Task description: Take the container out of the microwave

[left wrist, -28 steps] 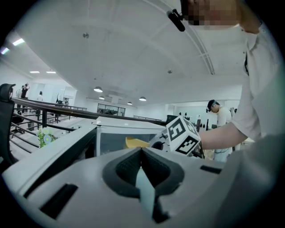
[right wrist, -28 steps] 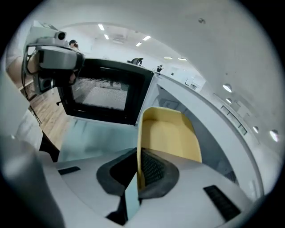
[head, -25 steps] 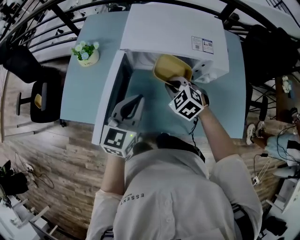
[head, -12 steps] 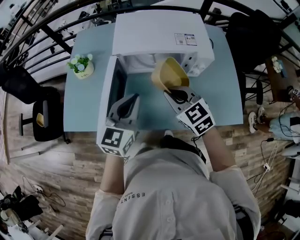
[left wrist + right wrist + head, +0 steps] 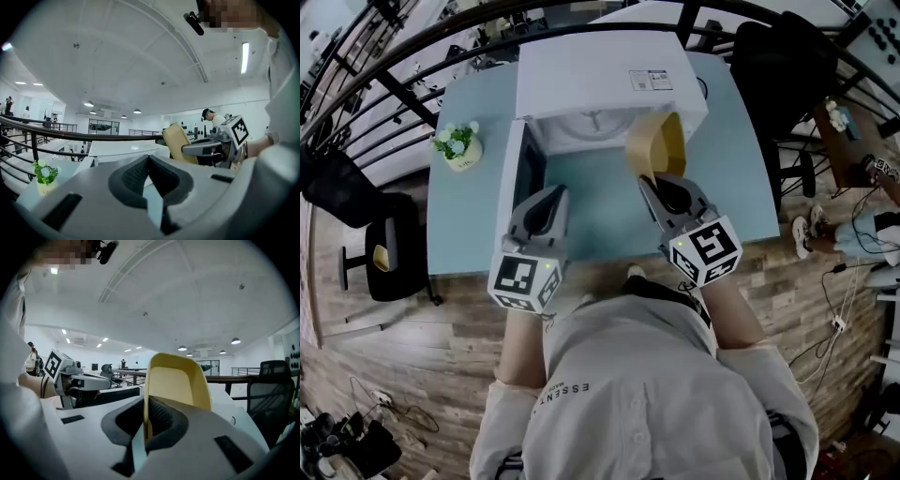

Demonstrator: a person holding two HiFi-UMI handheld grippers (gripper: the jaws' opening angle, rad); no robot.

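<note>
The yellow container [image 5: 658, 143] hangs tipped on its side in front of the open white microwave [image 5: 600, 80], above the light blue table [image 5: 741, 187]. My right gripper [image 5: 661, 185] is shut on its rim. In the right gripper view the container [image 5: 177, 380] stands upright between the pads, with the right gripper [image 5: 146, 420] clamped on its thin wall. My left gripper [image 5: 547, 202] hovers by the open microwave door [image 5: 518, 173], shut and holding nothing. The left gripper [image 5: 149, 161] view shows its jaws together, with the container [image 5: 176, 140] off to the right.
A small potted plant [image 5: 456, 143] stands on the table's left side. A black chair [image 5: 382, 246] sits left of the table and another [image 5: 783, 66] at the right. Curved black railings run behind the microwave.
The right gripper has drawn the container out of the microwave, lifted it toward me and rolled it onto its side. The left gripper rose a little.
</note>
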